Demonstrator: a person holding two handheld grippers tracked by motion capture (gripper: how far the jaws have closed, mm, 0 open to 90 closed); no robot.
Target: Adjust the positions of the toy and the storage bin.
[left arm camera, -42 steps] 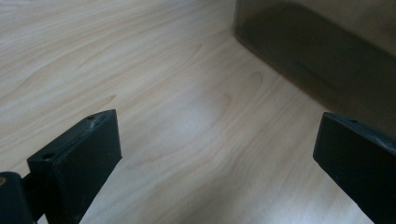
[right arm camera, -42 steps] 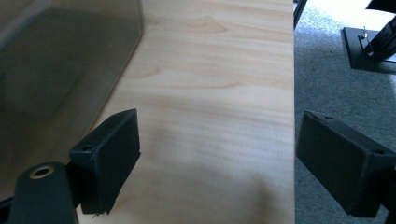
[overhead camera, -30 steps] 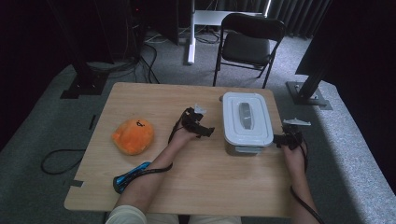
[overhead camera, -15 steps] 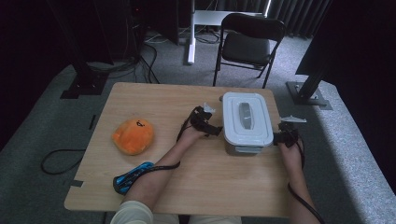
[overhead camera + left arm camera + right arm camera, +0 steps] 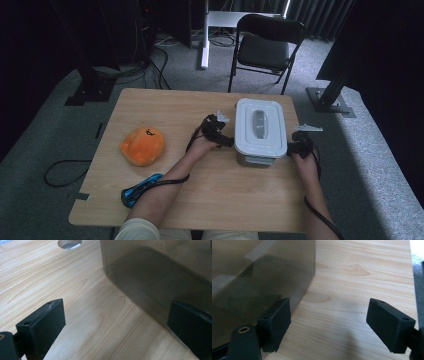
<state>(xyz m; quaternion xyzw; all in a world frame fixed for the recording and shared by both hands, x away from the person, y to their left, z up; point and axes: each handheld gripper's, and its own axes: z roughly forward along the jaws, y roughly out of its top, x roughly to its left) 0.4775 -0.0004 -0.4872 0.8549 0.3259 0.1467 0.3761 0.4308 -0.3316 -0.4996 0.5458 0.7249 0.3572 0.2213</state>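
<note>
White-lidded box [image 5: 260, 131] near the bench's [image 5: 165, 110] right edge sits between left gripper [image 5: 223, 136] and right gripper [image 5: 295, 148], fingers apart, right ones just narrowing, probably preparing to lift.

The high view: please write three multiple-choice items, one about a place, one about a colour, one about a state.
1. Where is the lidded container?
A. between the two grippers
B. on the chair
C. on the floor

2. What colour is the plush toy?
A. green
B. orange
C. white

3. How is the container's lid?
A. lying beside it
B. standing on edge
C. on the container

Answers: 1 A, the left gripper and right gripper flank it; 2 B, it is plainly orange; 3 C, the white lid covers the top.
</note>
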